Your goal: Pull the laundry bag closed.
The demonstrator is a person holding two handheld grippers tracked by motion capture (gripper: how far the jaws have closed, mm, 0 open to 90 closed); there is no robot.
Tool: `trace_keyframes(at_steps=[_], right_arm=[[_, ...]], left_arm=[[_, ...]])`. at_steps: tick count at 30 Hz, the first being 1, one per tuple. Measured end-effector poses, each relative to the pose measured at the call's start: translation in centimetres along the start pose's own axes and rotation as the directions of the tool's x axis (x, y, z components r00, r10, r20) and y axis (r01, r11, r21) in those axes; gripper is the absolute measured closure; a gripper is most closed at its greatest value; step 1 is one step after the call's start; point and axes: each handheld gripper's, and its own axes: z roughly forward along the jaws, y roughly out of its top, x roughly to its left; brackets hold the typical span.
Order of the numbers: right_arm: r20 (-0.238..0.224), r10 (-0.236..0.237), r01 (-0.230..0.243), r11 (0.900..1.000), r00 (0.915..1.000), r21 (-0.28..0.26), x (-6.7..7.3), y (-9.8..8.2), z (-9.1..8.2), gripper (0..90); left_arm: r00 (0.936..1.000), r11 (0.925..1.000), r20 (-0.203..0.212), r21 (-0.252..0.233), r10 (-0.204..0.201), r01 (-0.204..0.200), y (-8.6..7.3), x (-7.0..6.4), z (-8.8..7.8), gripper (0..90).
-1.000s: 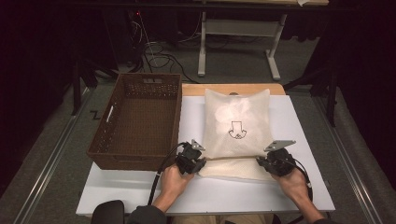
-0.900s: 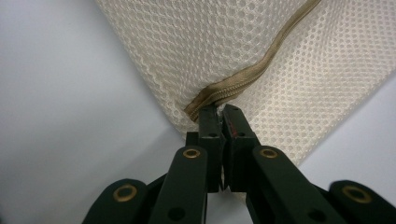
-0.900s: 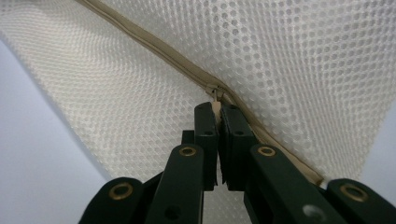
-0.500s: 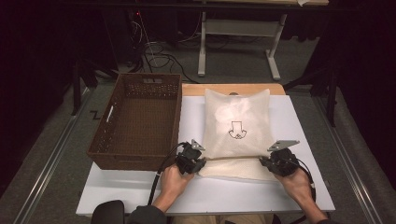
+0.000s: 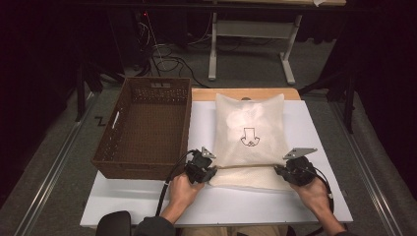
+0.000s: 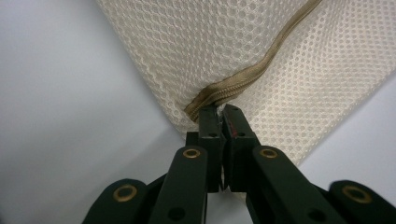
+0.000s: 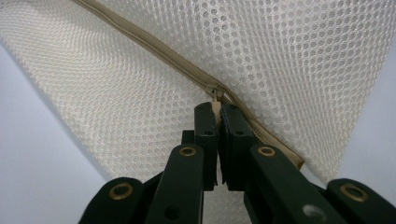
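A cream mesh bag [image 5: 251, 132] with a small black print lies flat on the white table [image 5: 196, 206]. A tan zipper [image 5: 246, 166] runs across its near end. My left gripper [image 5: 210, 172] is at the bag's near left corner, its jaws shut on the zipper's end [image 6: 205, 98]. My right gripper [image 5: 280, 170] is at the near right corner. Its jaws are shut on the zipper pull [image 7: 215, 97], where the tan zipper tape [image 7: 159, 49] meets them. The mesh bag [image 6: 210, 42] lies just past the left gripper [image 6: 219, 112], and the bag [image 7: 280, 51] likewise past the right gripper [image 7: 217, 109].
A brown wicker basket [image 5: 142, 128] stands on the table's left part, close beside my left hand. A wooden board edge [image 5: 206, 93] shows behind the bag. A metal desk frame [image 5: 251, 44] and cables are on the floor beyond.
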Motion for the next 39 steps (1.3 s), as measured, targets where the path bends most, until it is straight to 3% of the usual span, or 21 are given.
trace_keyframes(at_steps=[39], right_arm=[[0.008, 0.033, -0.033, 0.999, 0.9994, -0.006, -1.2, -1.0, -0.7, 87.7]], left_arm=[[1.0, 1.0, -0.005, -0.003, 0.005, -0.005, -0.1, -0.1, 0.0, 87.1]])
